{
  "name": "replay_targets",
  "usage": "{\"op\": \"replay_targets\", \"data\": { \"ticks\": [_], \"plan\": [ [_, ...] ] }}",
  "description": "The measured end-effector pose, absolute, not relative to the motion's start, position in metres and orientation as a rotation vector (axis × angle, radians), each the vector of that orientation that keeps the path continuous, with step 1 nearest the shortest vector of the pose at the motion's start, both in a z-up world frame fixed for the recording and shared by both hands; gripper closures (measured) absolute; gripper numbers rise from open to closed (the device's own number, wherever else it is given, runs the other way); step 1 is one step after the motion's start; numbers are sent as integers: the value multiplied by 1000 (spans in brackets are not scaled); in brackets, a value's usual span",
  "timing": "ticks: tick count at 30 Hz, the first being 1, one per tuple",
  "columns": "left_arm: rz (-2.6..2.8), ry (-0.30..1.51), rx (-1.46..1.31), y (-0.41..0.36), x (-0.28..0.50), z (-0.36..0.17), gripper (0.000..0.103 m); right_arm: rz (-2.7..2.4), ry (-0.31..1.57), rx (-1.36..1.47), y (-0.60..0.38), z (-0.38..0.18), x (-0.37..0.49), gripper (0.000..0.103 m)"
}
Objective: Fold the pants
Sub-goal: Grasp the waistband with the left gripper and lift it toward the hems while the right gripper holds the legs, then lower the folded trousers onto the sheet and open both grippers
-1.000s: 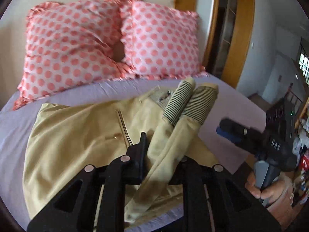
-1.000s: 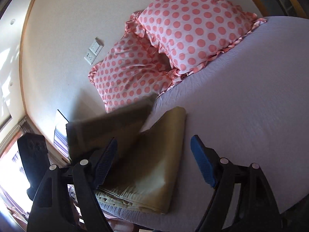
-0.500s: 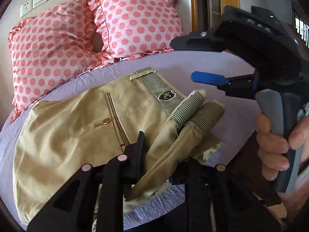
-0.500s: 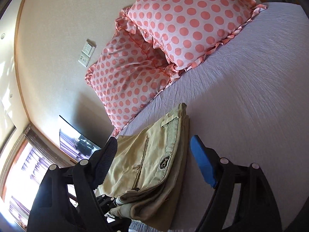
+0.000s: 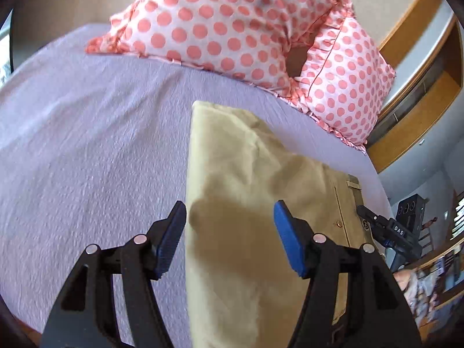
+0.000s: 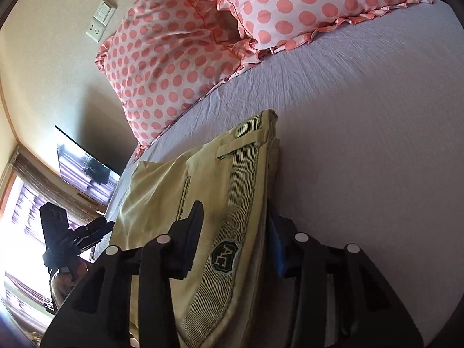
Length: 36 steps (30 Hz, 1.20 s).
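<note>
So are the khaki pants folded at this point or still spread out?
Folded. The pants lie as a compact layered stack on the bed sheet; the striped waistband sits on top, stacked edges beneath.

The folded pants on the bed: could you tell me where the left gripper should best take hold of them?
Grip the pants at their straight folded edge, coming in from the bare sheet side. That edge is stacked and exposed, and the open left gripper already hangs near it.
</note>
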<state>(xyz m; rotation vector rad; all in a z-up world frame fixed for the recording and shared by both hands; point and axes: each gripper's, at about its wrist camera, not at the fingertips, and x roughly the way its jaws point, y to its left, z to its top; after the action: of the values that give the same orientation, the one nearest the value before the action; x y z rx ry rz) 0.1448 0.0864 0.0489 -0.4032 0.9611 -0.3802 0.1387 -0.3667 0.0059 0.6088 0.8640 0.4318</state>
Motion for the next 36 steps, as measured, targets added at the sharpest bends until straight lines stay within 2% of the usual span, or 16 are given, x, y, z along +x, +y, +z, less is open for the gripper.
{"op": "replay_targets", "data": {
  "ticks": [2,6,7,8,9,10,11,15,22,27,30,31,32,33,36],
  "plan": [
    [-418,1024,-428,89,161,35,41,430,864,645,-372,4,142,61],
    [-476,1042,-444,83,186,32,33,472,887,651,-368,3,152,61],
    [-485,1045,-458,83,191,31,33,501,897,666,-366,2,155,73],
    [-487,1051,-467,83,197,30,42,547,898,710,-367,-1,157,89],
    [-473,1062,-471,84,200,28,73,574,886,744,-369,-2,157,90],
    [-469,1066,-487,86,202,28,86,596,866,762,-371,0,156,91],
    [-498,1058,-518,88,203,30,92,618,847,774,-372,3,156,92],
    [-517,993,-482,81,212,53,94,639,785,758,-372,28,171,95],
    [-390,863,-378,45,282,82,91,514,661,782,-388,54,242,95],
    [-196,944,-288,34,317,53,86,235,844,694,-391,21,270,89],
    [-147,855,-236,47,287,67,83,225,759,734,-409,33,239,80],
    [-150,829,-214,48,273,74,81,261,725,744,-411,39,228,60],
    [-169,805,-199,47,259,80,74,309,696,745,-408,45,217,47],
    [-202,786,-194,44,243,85,64,361,689,735,-403,47,210,47],
    [-355,779,-197,24,207,90,44,486,749,736,-380,43,199,47]
  ]
}}
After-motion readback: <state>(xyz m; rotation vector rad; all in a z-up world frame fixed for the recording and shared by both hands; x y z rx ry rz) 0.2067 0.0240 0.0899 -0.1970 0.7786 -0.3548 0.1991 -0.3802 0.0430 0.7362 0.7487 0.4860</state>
